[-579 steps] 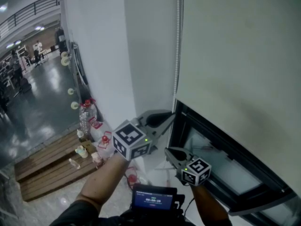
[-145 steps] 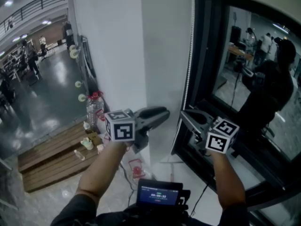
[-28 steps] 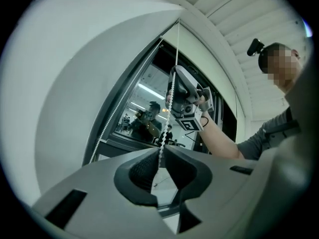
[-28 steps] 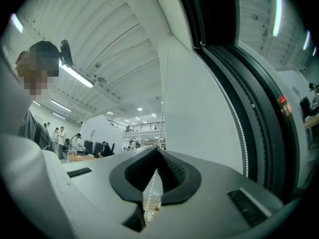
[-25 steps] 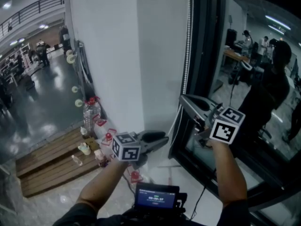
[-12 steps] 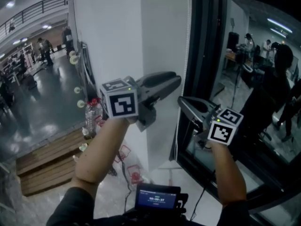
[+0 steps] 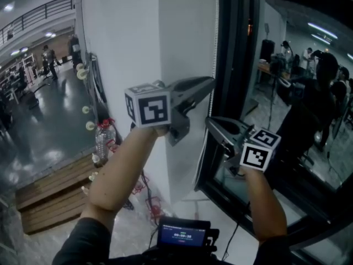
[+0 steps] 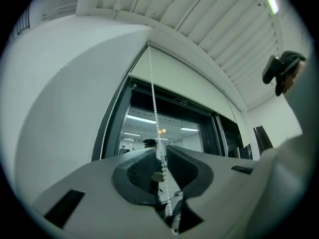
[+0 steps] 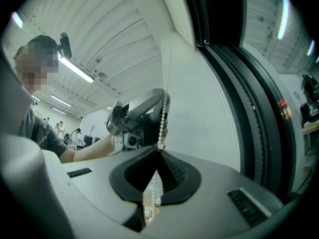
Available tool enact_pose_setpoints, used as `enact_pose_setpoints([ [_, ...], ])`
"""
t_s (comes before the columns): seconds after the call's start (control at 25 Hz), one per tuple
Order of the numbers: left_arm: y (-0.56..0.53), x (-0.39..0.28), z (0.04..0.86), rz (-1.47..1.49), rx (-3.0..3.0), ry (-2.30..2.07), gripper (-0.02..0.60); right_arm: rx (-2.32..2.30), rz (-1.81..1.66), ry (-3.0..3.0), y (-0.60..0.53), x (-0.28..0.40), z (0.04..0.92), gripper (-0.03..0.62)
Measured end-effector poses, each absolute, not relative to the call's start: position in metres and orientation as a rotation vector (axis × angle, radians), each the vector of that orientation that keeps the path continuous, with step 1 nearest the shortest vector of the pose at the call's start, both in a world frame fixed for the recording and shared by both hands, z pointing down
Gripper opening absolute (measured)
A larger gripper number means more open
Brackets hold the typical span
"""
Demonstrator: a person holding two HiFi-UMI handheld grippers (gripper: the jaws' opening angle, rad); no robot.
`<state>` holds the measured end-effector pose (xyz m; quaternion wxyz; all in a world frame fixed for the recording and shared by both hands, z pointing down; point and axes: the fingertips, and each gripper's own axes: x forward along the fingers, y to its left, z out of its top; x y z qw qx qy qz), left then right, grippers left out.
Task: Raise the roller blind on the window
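A white bead chain hangs down the window frame beside the dark glass. My left gripper is raised on the chain, above my right gripper. In the left gripper view the chain runs up to the pale blind, rolled high over the window, and passes between the left gripper's jaws, which are closing onto it. In the right gripper view my right gripper is shut on the chain, with the left gripper just above it.
A white pillar stands left of the window. On the floor below lie a plastic bottle, a wooden pallet and small clutter. A small screen hangs at my chest. People stand far off in the hall.
My left gripper rose from low near the floor clutter to the chain above the right gripper, and its jaws narrowed around the chain. The right gripper stayed put, holding the chain.
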<state>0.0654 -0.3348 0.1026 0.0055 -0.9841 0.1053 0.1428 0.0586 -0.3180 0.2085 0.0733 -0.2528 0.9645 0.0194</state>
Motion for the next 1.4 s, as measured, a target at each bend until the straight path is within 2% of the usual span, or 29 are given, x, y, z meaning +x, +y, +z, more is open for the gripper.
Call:
enact_pose_setpoints([
  [0.04,-0.336,0.067,0.104,0.432,-3.079,0.330,0.111,-0.756,0.057,2.895,-0.317,0.059,0.208,0.002],
  [0.08,-0.336,0.069,0.106,0.413,-3.078,0.329,0.152,-0.754,0.055,2.893,-0.317,0.059,0.209,0.002],
  [0.12,-0.337,0.072,0.109,0.398,-3.081,0.323,0.139,-0.756,0.053,2.891,-0.317,0.060,0.209,0.002],
  [0.16,-0.336,0.074,0.111,0.394,-3.089,0.305,0.064,-0.757,0.052,2.890,-0.318,0.061,0.210,0.002],
  [0.2,-0.335,0.075,0.112,0.401,-3.099,0.276,0.017,-0.756,0.050,2.890,-0.319,0.061,0.210,0.002],
  [0.6,-0.333,0.072,0.141,0.332,-3.057,0.274,0.012,-0.738,-0.012,2.925,-0.325,0.053,0.240,0.002],
  [0.84,-0.336,0.067,0.186,0.359,-3.133,0.282,0.012,-0.747,-0.102,2.952,-0.327,0.053,0.284,0.003],
  [1.4,-0.326,0.059,0.218,0.391,-3.135,0.290,0.011,-0.730,-0.141,3.007,-0.317,0.044,0.318,0.003],
])
